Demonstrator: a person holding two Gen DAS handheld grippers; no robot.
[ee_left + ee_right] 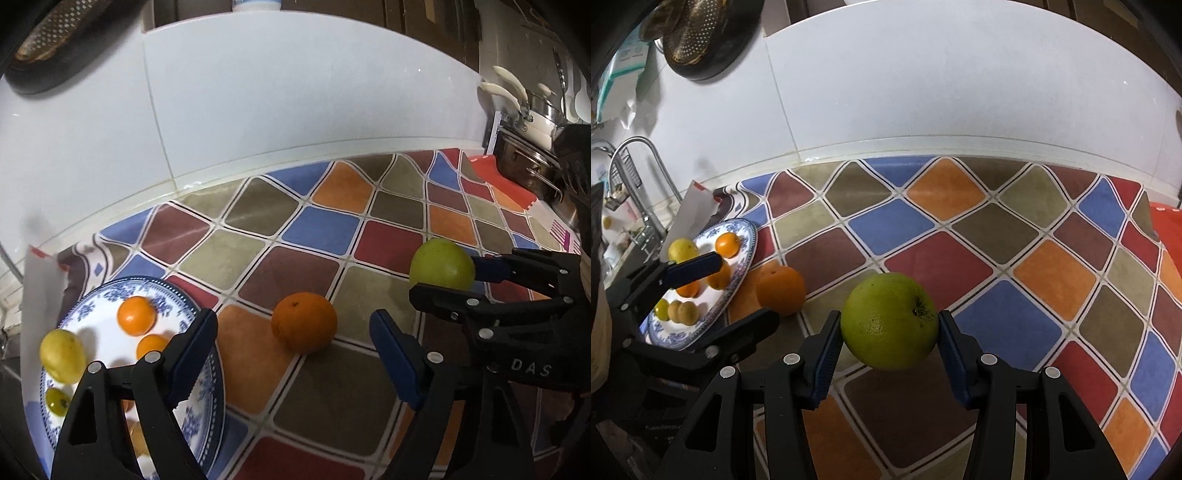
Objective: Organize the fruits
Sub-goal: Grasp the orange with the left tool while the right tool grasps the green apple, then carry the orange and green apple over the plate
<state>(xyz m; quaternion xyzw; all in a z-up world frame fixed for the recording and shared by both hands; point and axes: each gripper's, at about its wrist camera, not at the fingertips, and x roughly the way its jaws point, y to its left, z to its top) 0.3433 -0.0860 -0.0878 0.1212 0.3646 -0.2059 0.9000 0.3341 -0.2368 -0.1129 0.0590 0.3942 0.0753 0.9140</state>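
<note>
Fruits all over this counter, and my right gripper (889,332) has the big one: a green apple (889,321), pinched between both blue pads (827,354), one pressed to each side. It looks lifted clear of the checked cloth (1015,258), though from this angle I can't swear there's air under it. From the left wrist view that same apple (441,264) sits out to the right with the right gripper (448,271) closed around it, well away from the plate.

My left gripper (291,343) hangs wide open with nothing in it. Its left finger (192,343) crosses in front of the plate (212,398); its right one stands over bare cloth (314,229). Between those fingers, a bit further back, a large orange (304,322) rests on the cloth, just beside the plate but not on it. The right wrist view agrees: orange (781,290) on the cloth at the plate's (748,240) rim, left gripper (738,291) spread above it.

On the blue-patterned plate: a lemon (62,355) at the near-left edge, two small oranges (136,315) further in, a small green fruit (57,402) low down. More fruit lies behind my finger; I can't count it. White tiled wall (295,110) behind, pots (532,118) stacked far right.
</note>
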